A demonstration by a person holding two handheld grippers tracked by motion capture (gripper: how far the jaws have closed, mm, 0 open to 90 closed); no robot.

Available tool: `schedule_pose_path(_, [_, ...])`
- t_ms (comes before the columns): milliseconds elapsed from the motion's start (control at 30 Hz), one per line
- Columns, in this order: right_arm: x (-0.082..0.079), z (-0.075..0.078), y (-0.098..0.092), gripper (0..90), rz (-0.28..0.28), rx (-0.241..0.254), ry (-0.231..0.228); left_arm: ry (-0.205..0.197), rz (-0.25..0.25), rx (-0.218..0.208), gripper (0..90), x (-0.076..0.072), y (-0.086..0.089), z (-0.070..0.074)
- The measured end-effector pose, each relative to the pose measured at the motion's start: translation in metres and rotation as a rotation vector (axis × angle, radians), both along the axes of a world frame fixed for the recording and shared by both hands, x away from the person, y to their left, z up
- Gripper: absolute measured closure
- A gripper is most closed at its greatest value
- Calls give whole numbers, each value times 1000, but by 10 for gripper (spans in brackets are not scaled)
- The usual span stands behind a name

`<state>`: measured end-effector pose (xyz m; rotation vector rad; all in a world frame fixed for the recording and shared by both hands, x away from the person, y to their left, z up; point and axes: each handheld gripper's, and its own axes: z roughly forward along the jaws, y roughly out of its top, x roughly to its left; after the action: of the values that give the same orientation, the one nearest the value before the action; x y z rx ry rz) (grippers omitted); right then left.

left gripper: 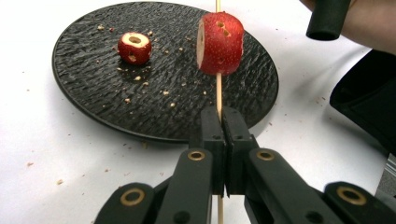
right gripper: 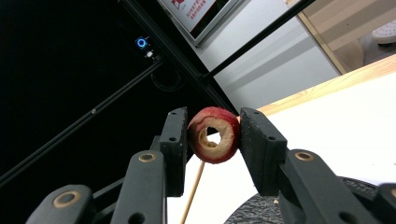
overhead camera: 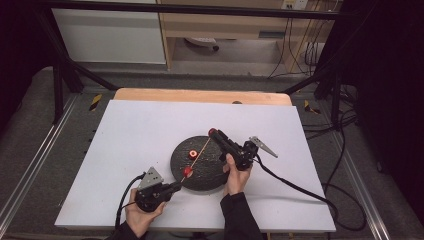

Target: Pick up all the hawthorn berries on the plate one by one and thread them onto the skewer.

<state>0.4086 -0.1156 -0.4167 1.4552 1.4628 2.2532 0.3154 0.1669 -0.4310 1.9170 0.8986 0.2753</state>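
Observation:
A thin wooden skewer (left gripper: pixel 218 95) is clamped in my left gripper (left gripper: pixel 221 114), whose jaws are shut on it near its lower end. One red cored fruit piece (left gripper: pixel 220 43) is threaded on the skewer above the jaws. My right gripper (right gripper: pixel 214 135) is shut on a second red cored fruit piece (right gripper: pixel 215 135), held at the skewer's far tip over the plate's back edge (overhead camera: pixel 213 132). A third fruit piece (left gripper: pixel 134 47) lies on the black round plate (left gripper: pixel 93 88). In the high view, the skewer (overhead camera: pixel 199 154) runs diagonally across the plate (overhead camera: pixel 207 175) between both grippers.
The plate sits on a white board (overhead camera: pixel 130 135) over a wooden table (overhead camera: pixel 200 95). Small crumbs dot the plate and board. Black frame bars (overhead camera: pixel 60 75) and cables (overhead camera: pixel 300 187) surround the table. A person's sleeve (left gripper: pixel 369 98) is at the right.

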Motion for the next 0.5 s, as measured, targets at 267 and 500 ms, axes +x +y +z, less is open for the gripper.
schedule_pose_path(267, [-1, 0, 0, 635, 0, 0, -2, -4, 33, -11, 890, 2, -11, 5])
schedule_pose_path(500, [-2, -1, 1, 635, 18, -5, 9, -1, 33, -23, 890, 11, -19, 13])
